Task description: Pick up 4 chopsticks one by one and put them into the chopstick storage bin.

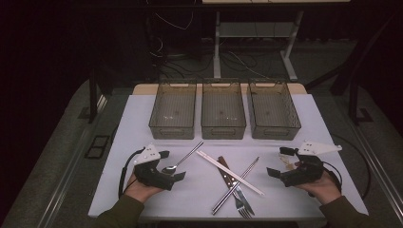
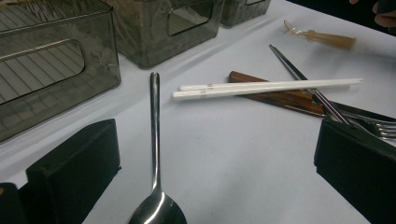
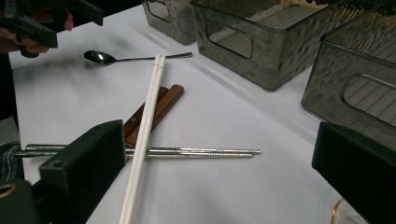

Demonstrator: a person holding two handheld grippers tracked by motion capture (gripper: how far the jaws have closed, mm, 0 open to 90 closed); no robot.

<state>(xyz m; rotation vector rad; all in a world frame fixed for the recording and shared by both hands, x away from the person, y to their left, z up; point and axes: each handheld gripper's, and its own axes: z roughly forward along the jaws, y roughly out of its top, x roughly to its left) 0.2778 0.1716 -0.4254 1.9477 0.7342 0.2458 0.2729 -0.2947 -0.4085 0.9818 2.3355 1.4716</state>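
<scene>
Bare worktop point(image 1: 142, 114) left of the spoon point(image 1: 179, 161) & along the front edge by both tools. Centre blocked: white chopsticks point(image 1: 230, 173) over metal chopsticks point(image 1: 235, 186), knife and fork point(image 1: 242, 205), all crossed. Three bins point(image 1: 223, 110) wall off the back; narrow gaps btwn them.

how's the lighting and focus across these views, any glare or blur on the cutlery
High view: the white table is lit and its surroundings are dark. Left gripper view: glare on the bowl of the shiny metal spoon, and the black jaws at the bottom are soft. Right gripper view: the white plastic chopsticks look sharp mid-frame, and the smoky translucent bins show mottled reflections.
</scene>
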